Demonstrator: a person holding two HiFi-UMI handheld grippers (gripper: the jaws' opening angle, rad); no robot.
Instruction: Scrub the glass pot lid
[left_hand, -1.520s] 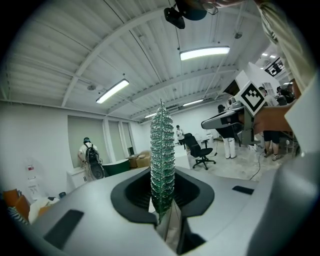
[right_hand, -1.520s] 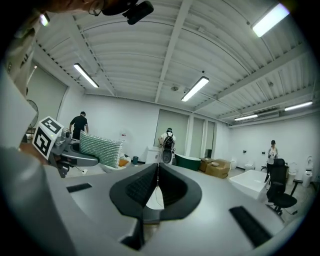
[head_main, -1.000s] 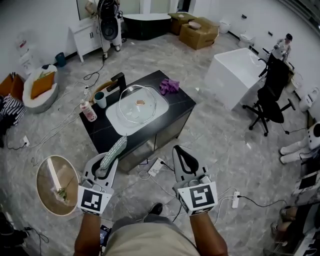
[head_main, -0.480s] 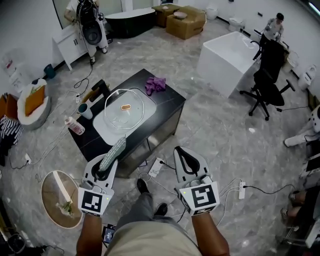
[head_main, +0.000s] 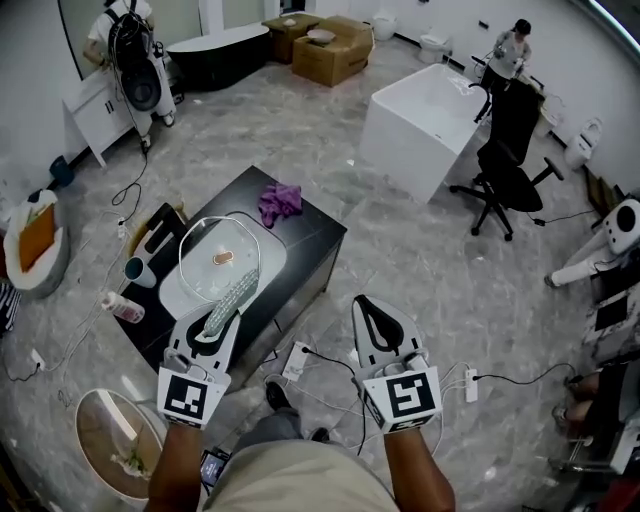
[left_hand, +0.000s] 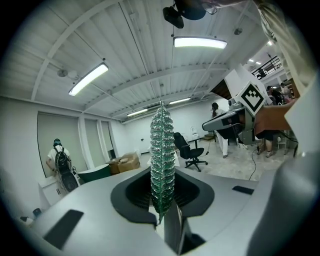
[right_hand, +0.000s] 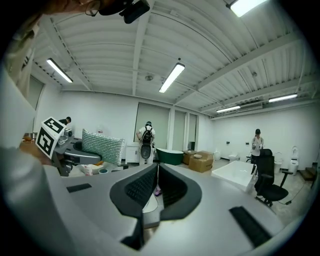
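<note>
I'm clamping a silvery-green mesh scrubber (head_main: 228, 300) in the left gripper (head_main: 210, 330), its jaws closing on the scrubber's lower end. The right gripper (head_main: 378, 322) is hanging at lower centre with its jaws pressed together on nothing. The glass pot lid (head_main: 205, 275) is lying on the pale basin (head_main: 270, 265) in the black counter (head_main: 305, 235) at centre left, apart from both grippers, with a purple cloth (head_main: 280, 200) sitting near it on the counter.

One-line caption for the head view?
Left hand-held gripper holds scrubber; right hand-held gripper shut, empty; glass lid ahead.
</note>
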